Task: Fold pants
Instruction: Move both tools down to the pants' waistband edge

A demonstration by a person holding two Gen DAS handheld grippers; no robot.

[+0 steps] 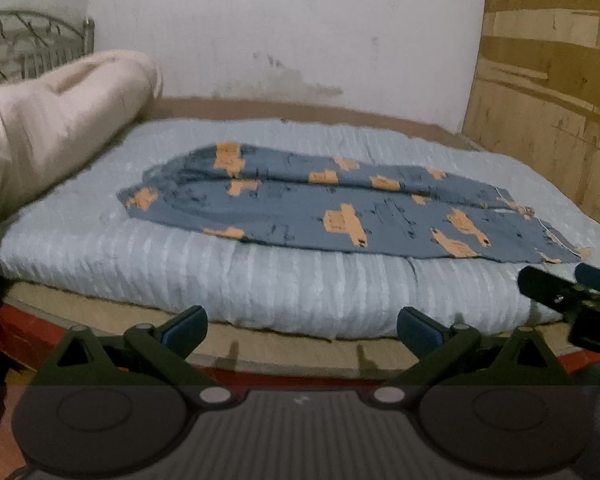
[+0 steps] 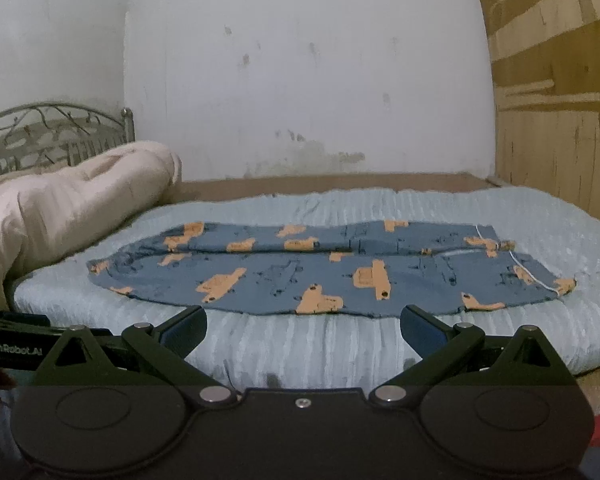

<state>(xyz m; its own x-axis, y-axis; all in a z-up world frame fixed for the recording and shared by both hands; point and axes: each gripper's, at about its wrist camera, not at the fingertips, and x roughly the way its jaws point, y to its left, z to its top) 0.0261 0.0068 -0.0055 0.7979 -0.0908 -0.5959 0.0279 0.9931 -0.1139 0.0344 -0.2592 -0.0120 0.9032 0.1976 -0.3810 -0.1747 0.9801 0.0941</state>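
Blue pants (image 2: 320, 272) w/ orange print lie flat lengthwise on the pale blue mattress (image 2: 300, 344), legs together. Cream duvet (image 2: 72, 200) bunched at the mattress's left end, metal headboard (image 2: 56, 136) behind it. Left gripper (image 1: 302, 330) & right gripper (image 2: 304, 330) both spread wide, empty, just short of mattress's near edge.

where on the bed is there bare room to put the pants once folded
Bare light-blue ribbed mattress pad shows along the near edge, before the blue orange-patterned pants, and at the right end. The left is crowded by the rolled cream quilt.
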